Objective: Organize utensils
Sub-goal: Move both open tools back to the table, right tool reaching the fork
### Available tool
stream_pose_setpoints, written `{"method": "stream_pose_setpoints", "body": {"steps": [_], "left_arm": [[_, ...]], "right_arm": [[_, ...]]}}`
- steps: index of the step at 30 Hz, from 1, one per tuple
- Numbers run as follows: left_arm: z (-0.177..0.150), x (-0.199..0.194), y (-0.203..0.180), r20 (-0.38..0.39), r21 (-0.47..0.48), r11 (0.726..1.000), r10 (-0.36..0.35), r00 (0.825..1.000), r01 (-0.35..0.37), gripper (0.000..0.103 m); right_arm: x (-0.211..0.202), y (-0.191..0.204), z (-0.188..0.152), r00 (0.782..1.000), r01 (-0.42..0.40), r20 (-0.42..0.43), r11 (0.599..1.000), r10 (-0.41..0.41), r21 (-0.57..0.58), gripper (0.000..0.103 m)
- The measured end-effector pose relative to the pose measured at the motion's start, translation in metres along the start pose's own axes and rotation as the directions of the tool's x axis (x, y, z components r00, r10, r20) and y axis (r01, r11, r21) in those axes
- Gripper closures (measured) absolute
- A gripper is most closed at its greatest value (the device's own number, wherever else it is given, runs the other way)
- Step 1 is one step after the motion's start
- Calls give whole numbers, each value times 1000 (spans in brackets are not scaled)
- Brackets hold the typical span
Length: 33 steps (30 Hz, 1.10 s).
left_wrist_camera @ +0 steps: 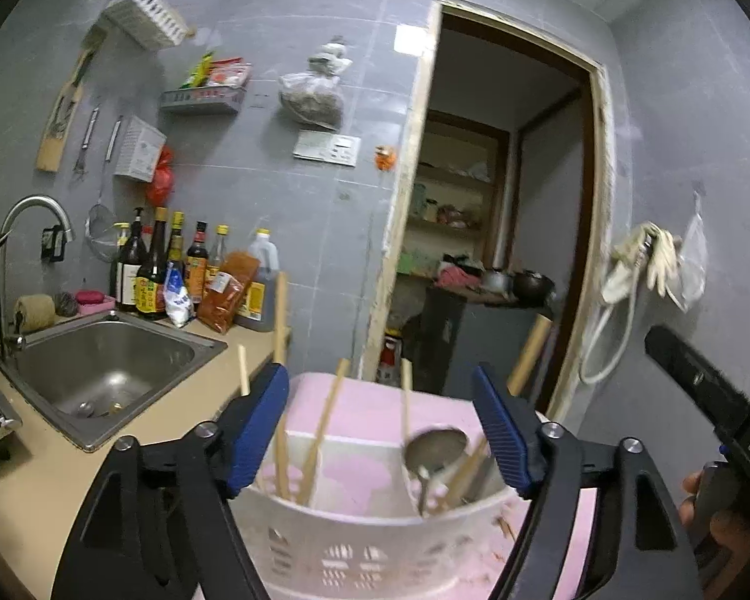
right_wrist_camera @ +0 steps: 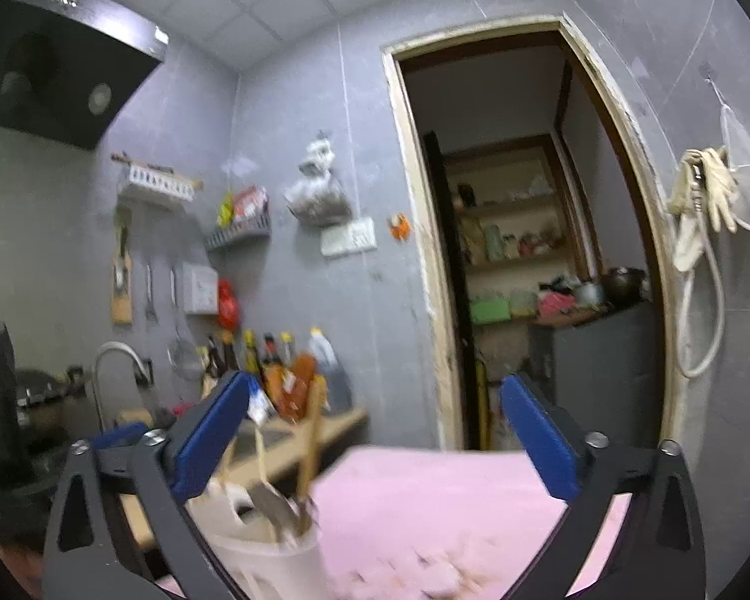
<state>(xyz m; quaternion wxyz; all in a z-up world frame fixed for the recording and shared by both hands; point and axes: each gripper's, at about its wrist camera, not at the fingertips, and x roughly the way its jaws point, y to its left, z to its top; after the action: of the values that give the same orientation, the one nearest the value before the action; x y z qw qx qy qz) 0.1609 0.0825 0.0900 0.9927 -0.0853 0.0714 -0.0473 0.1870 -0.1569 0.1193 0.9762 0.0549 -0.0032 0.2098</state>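
A white slotted utensil holder (left_wrist_camera: pixel 370 545) stands on a pink surface (left_wrist_camera: pixel 375 415). It holds several wooden chopsticks (left_wrist_camera: pixel 320 435) on its left side and a metal spoon (left_wrist_camera: pixel 435 450) with more chopsticks on its right. My left gripper (left_wrist_camera: pixel 382 430) is open, its blue pads on either side of the holder's rim. My right gripper (right_wrist_camera: pixel 375 430) is open and empty above the pink surface (right_wrist_camera: pixel 450 515). The holder (right_wrist_camera: pixel 270 550) sits at its lower left with chopsticks (right_wrist_camera: pixel 310 445) standing in it. The right gripper's black body (left_wrist_camera: pixel 710 400) shows at the right edge of the left wrist view.
A steel sink (left_wrist_camera: pixel 105 370) with a tap (left_wrist_camera: pixel 30 230) lies to the left. Sauce bottles (left_wrist_camera: pixel 175 270) line the wall behind it. Racks and tools (left_wrist_camera: pixel 145 15) hang on the grey tiles. An open doorway (left_wrist_camera: pixel 495 230) is straight ahead. Gloves (left_wrist_camera: pixel 645 255) hang right.
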Motion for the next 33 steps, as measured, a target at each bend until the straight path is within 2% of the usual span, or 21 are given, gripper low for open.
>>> {"method": "stream_pose_setpoints", "body": {"steps": [2, 6, 10, 13, 16, 18, 21, 23, 26, 27, 28, 29, 31, 33], "left_arm": [[-5, -4, -8, -14, 25, 999, -21, 1000, 22, 29], [-17, -9, -25, -68, 73, 994, -70, 995, 75, 29], [-32, -7, -42, -158, 101, 983, -134, 978, 152, 28], [-46, -1, -55, -240, 108, 971, -181, 954, 212, 29], [-64, 8, -68, -334, 110, 957, -219, 917, 269, 29], [-77, 19, -79, -411, 113, 946, -235, 881, 305, 29], [-89, 31, -94, -498, 130, 931, -236, 834, 340, 29], [-93, 38, -100, -534, 134, 927, -230, 813, 351, 29], [-99, 50, -106, -588, 122, 922, -230, 775, 367, 29], [-101, 56, -108, -609, 117, 921, -229, 759, 372, 29], [-103, 59, -108, -621, 112, 921, -228, 750, 372, 30], [-105, 65, -109, -638, 105, 921, -228, 736, 376, 31], [-110, 73, -112, -670, 92, 916, -234, 704, 391, 47], [-116, 85, -116, -712, 72, 912, -236, 661, 403, 58]], "right_arm": [[-6, -12, -3, 998, 4, -65, 1000, -3, 6, 0], [-21, -41, -16, 975, 48, -218, 999, -45, 8, 0], [-35, -64, -33, 928, 94, -359, 995, -94, -17, 0], [-42, -77, -47, 880, 110, -464, 994, -105, -16, 0], [-50, -91, -61, 829, 113, -554, 993, -83, 21, 0], [-55, -100, -72, 789, 130, -609, 991, -77, 44, 0], [-61, -110, -86, 747, 149, -662, 986, -64, 73, 0], [-62, -114, -92, 723, 152, -689, 984, -48, 91, 3], [-63, -117, -100, 697, 142, -717, 983, -16, 117, 13], [-61, -117, -103, 686, 135, -728, 983, 0, 127, 20], [-61, -117, -105, 678, 131, -735, 982, 10, 134, 26], [-60, -117, -107, 671, 126, -741, 982, 22, 142, 29], [-56, -116, -111, 656, 116, -754, 981, 45, 159, 41], [-51, -116, -114, 642, 107, -764, 979, 67, 176, 47]]}}
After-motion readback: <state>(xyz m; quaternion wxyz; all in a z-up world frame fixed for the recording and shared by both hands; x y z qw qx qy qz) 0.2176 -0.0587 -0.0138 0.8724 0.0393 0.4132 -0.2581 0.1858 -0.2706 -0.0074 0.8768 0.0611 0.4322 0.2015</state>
